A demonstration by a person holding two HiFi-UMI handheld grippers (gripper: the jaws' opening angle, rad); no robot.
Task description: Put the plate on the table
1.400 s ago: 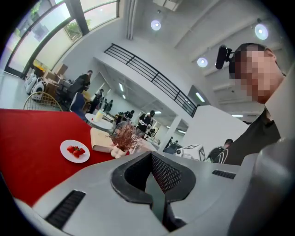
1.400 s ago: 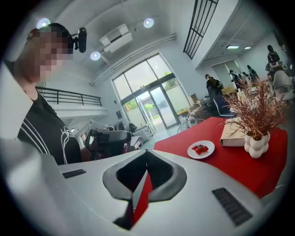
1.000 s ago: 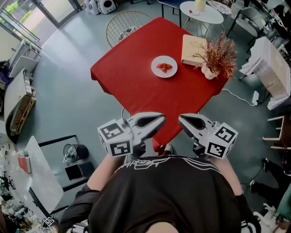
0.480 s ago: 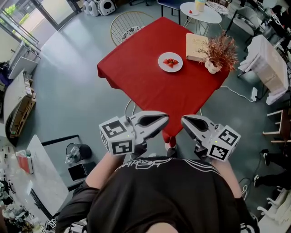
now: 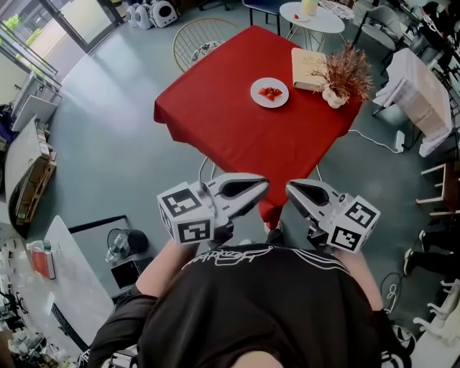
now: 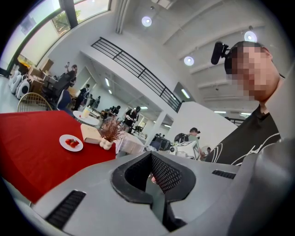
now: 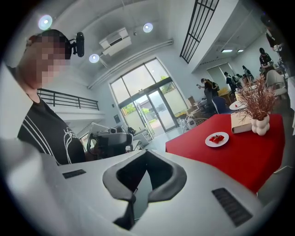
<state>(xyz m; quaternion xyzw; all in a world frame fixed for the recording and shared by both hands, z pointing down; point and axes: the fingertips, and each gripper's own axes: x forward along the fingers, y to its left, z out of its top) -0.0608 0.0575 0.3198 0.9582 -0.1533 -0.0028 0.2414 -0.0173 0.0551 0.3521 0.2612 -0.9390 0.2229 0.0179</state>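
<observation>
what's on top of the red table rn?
A white plate holding red food, a tan book and a white vase of dried twigs. The twigs hide part of the book, and the red cloth covers the tabletop itself.

Place: you are standing in a large open hall, part lounge and part workspace.
Floor: a bare grey floor [image 5: 108,158] is spreading wide round a red table [image 5: 230,136].
Furniture: a wire chair [image 5: 194,36] is sitting by the table's far-left edge; a round white table [image 5: 316,16] is standing just past its far corner, a white-draped table [image 5: 424,93] off its right corner.
Building: tall glass doors [image 7: 147,107] are letting in daylight; a railed gallery [image 6: 133,64] is running overhead under round ceiling lights [image 6: 146,20].
People: several people [image 6: 135,114] are standing about in the background.
Work side: cluttered benches [image 5: 68,280] are lining your left.
</observation>
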